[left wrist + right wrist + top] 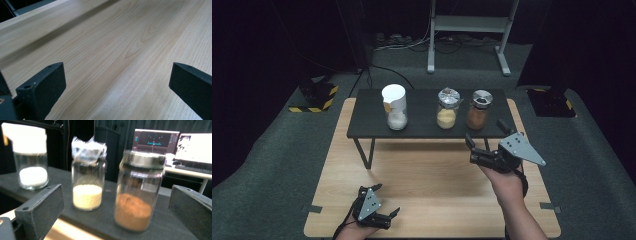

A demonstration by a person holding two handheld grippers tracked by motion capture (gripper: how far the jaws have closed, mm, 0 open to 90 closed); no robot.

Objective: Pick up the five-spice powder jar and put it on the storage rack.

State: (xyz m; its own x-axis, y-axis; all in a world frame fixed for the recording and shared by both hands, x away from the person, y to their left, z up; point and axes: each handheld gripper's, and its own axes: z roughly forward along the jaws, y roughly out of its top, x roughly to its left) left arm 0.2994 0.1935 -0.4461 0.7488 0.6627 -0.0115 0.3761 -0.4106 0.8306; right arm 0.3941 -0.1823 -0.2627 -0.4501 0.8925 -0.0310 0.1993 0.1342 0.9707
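**Right claw raised before the brown jar; left claw low at the desk's near edge**

A pale wooden desk (432,170) carries a low black shelf (367,120) across its far half. Three glass jars stand in a row on the shelf, each apart from its neighbour: a white-capped jar (395,107) of white grains toward 11 o'clock, a jar of yellow grains (447,108) at 12 o'clock, and a brown-filled jar (478,109) with a metal lid toward 1 o'clock.

The right claw (484,141) hovers just in front of the shelf's near edge, at the brown-filled jar's end. Its jaws stand wide apart and hold nothing; in the right gripper view the brown-filled jar (136,192) sits between them, farther off, untouched.

The left claw (385,200) sits at 7 o'clock by the desk's near edge, jaws wide apart over bare wood (112,55). Open desk lies between the two claws.
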